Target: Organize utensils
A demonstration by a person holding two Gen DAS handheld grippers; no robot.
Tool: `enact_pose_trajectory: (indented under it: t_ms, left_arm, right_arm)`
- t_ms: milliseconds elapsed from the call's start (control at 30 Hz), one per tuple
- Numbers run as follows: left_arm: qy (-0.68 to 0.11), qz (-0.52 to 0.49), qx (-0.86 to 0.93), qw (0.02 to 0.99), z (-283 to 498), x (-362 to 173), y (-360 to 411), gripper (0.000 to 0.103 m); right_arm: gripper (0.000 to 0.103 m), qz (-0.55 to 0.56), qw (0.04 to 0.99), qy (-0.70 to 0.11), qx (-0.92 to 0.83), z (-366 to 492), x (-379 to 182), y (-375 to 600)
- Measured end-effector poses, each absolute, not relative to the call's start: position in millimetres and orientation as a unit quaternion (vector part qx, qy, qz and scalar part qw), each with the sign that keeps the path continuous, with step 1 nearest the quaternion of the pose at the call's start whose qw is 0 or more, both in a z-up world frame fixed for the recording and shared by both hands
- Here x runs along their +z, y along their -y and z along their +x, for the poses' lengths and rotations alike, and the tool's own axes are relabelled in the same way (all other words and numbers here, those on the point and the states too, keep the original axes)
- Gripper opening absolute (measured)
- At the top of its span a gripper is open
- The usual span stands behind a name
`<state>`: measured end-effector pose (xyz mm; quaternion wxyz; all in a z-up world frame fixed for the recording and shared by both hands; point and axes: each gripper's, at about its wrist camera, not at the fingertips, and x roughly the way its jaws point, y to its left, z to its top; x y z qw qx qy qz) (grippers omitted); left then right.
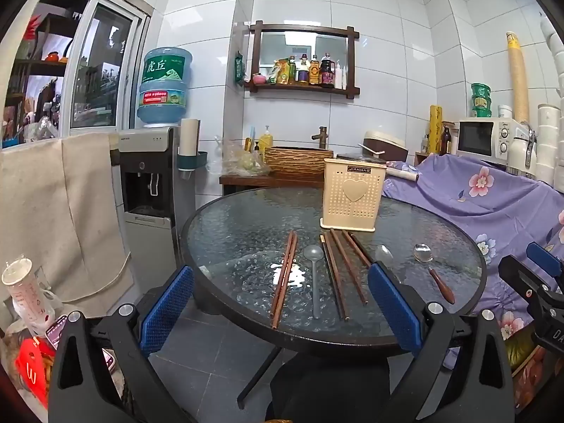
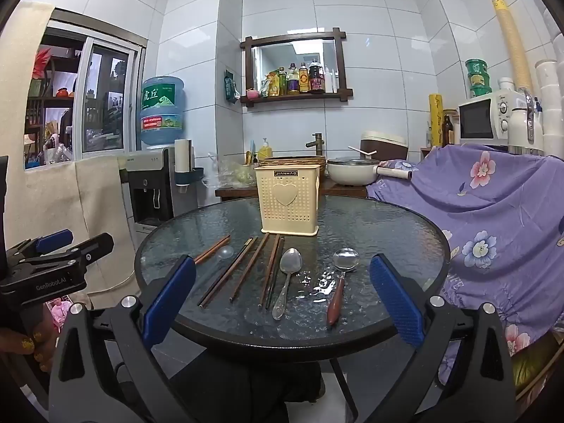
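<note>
- Left gripper (image 1: 280,299) and right gripper (image 2: 282,299), ribbed blue pads: jaws released, empty.
- Round pebbled-glass table (image 2: 405,218) carries slim brown wooden chopsticks (image 2: 246,268), a steel spoon (image 2: 287,282), a wood-handled spoon (image 2: 340,278).
- Cream perforated plastic holder (image 2: 289,204) stands behind them.

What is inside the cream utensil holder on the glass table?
Cannot tell: the cream utensil holder is seen from the front and its perforated wall hides the inside. Nothing sticks out above its rim. It stands on the glass table.

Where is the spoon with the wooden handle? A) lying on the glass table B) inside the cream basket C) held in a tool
A: the spoon with the wooden handle lies flat on the glass table, in front of the cream basket.
</note>
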<state>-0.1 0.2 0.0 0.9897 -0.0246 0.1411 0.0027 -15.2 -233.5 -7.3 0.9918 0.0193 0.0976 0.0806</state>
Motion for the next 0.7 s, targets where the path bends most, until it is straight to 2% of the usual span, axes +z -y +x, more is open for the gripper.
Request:
enact_pose_trajectory:
  t_ms: [700]
  left_arm:
    - [-0.143, -0.01, 0.003, 0.99, 1.5, -4.9, 3.1, 0.097]
  right_arm:
    - [0.097, 0.023, 0.991, -0.101, 0.082, -13.4, -8.9, 236.0]
